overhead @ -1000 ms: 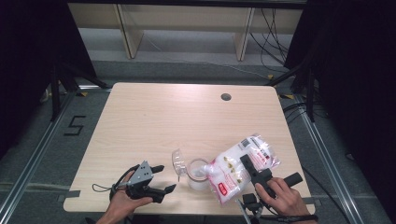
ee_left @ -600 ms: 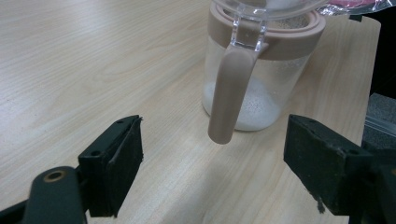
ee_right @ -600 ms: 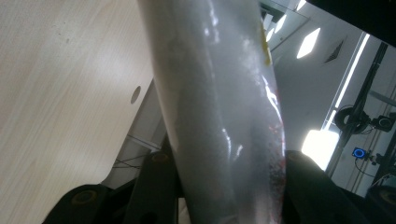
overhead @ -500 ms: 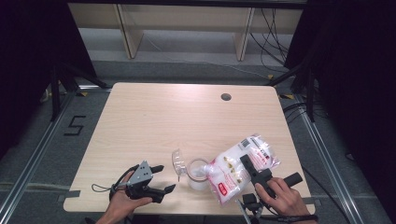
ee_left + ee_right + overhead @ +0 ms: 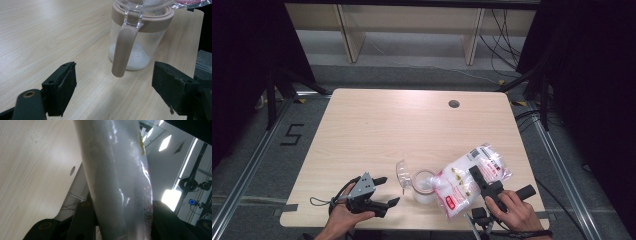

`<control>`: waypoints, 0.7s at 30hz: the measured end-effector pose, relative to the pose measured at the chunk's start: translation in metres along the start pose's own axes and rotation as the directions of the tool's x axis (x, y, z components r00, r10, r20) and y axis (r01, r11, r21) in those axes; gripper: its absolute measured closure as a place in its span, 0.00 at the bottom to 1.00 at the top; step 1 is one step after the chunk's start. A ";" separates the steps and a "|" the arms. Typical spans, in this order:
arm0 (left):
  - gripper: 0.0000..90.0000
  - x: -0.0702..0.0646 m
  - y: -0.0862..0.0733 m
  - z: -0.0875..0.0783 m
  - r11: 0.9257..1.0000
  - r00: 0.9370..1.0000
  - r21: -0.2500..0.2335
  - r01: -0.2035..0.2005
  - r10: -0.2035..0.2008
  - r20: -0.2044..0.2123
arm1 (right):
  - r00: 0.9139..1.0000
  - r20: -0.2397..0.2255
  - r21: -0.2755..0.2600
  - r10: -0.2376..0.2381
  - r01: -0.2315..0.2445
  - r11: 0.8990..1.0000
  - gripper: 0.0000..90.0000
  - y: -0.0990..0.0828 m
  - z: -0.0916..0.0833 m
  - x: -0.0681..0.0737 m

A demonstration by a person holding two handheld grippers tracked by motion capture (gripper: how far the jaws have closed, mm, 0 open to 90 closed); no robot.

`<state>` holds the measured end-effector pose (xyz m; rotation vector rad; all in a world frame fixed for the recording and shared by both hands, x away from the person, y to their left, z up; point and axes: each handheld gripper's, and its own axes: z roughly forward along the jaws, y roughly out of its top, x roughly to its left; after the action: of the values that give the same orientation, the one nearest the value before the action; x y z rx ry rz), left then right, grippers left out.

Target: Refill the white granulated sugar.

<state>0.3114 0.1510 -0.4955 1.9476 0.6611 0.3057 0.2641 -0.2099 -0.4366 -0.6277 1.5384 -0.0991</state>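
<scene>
1. The right gripper's [image 5: 478,176] fingers pinch a clear bag [image 5: 467,181] of white powder, tilted over the jar's [image 5: 424,186] mouth.
2. The left gripper's [image 5: 384,191] fingers [image 5: 61,86] are spread with nothing between them, level, pointing at the jar's handle [image 5: 123,51] just ahead.
3. Both hands rest at the near edge of the table [image 5: 382,125].
4. The jar, lid [image 5: 402,172] flipped open, holds some white powder.
5. The table is pale wood; shelving [image 5: 412,20] stands beyond.

A light wooden table [image 5: 377,130] carries a clear jar [image 5: 424,187] near its front edge.
</scene>
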 end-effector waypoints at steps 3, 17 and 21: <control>0.22 0.000 0.000 0.000 1.000 1.000 -0.002 0.000 0.000 -0.001 | 1.000 -0.001 0.000 -0.001 0.001 1.000 0.77 0.000 0.000 0.000; 0.22 0.000 0.000 0.000 1.000 1.000 0.000 -0.013 0.013 -0.004 | 1.000 0.001 0.005 0.005 -0.005 1.000 0.77 0.000 0.000 0.000; 0.22 0.000 0.000 0.000 1.000 1.000 0.000 -0.005 0.005 -0.002 | 1.000 0.000 0.005 0.006 -0.006 1.000 0.77 0.000 0.000 0.000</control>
<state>0.3115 0.1512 -0.4951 1.9493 0.6574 0.3114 0.2637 -0.2097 -0.4364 -0.6196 1.5395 -0.0985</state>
